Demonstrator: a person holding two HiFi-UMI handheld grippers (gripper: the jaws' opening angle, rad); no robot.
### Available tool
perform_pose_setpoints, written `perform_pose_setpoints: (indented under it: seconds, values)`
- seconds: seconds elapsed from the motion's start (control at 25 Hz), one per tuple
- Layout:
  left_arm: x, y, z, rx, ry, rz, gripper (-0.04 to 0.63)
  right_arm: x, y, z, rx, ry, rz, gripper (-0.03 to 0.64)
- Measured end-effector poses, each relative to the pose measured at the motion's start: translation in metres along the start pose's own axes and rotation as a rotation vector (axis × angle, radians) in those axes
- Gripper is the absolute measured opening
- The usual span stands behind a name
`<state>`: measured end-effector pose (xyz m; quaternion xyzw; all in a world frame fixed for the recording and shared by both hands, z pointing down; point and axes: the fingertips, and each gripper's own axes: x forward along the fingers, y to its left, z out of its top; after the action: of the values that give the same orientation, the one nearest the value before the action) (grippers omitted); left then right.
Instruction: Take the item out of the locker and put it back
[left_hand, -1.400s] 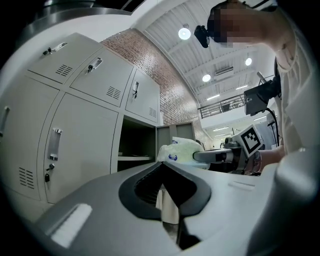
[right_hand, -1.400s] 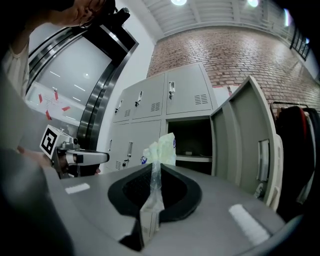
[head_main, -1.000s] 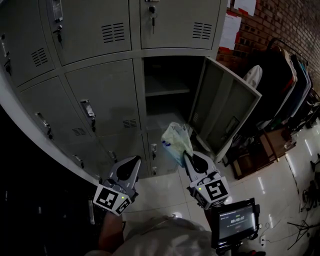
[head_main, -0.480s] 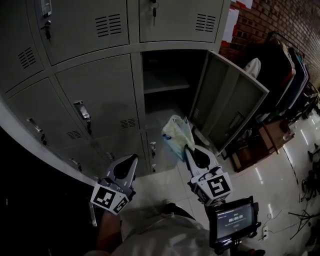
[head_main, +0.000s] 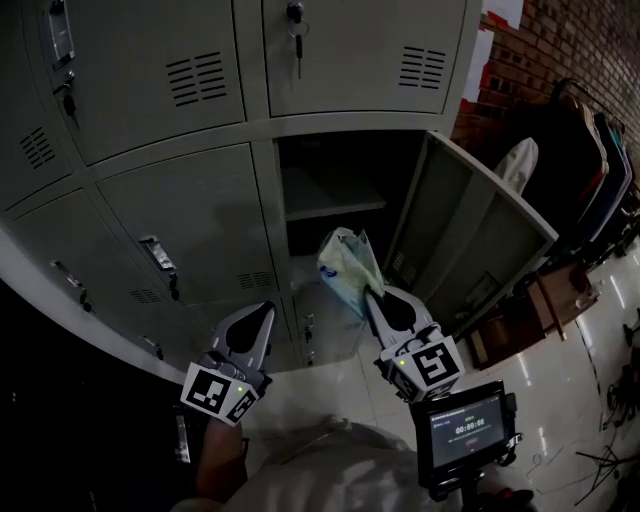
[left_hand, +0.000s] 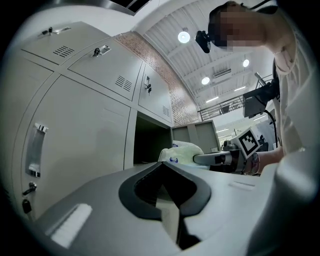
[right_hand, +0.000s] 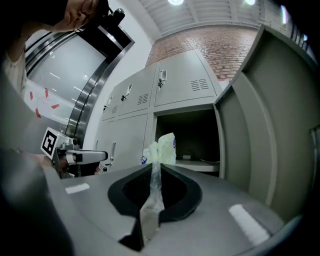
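**Bag held in front of the open locker**

Head view: the right gripper (head_main: 372, 296) has its jaws pinched on the neck of a pale plastic bag (head_main: 345, 264), which hangs in the air just in front of the open locker compartment (head_main: 335, 170). The locker door (head_main: 485, 235) is swung out to the right, and a shelf (head_main: 332, 204) crosses the compartment. The left gripper (head_main: 266, 310) sits to the left, apart from the bag, near the closed doors.

Left gripper view: its jaws are together with nothing between them. Past them, the bag (left_hand: 183, 150) sits at the tip of the right gripper (left_hand: 197, 159), beside the dark compartment (left_hand: 147, 140).

Right gripper view: the right gripper (right_hand: 152, 166) has its jaws closed on a thin twisted strip of the bag (right_hand: 163, 146), which rises ahead of them. The compartment (right_hand: 190, 132) lies beyond, the door (right_hand: 267, 130) on the right, and the left gripper (right_hand: 100, 155) on the far left.
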<state>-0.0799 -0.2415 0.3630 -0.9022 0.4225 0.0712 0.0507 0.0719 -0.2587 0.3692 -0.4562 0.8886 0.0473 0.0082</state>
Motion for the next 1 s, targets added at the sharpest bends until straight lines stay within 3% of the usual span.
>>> perform_pose_setpoints:
  seconds: [0.32,0.52,0.84,1.0]
  values:
    - [0.021,0.013,-0.002,-0.005,0.013,0.016,0.005,0.015,-0.014,-0.003,0.022,0.019,0.037,0.014]
    - [0.026,0.018,-0.003,-0.008,0.017,0.002,0.005,0.027,-0.025,0.005,0.032,0.002,0.002,0.012]
    - [0.039,0.019,-0.008,-0.021,0.02,-0.05,0.005,0.103,-0.076,0.068,-0.124,-0.056,-0.057,0.014]
    - [0.045,0.019,-0.005,-0.011,0.008,-0.069,0.005,0.132,-0.092,0.064,-0.154,-0.021,-0.097,0.014]
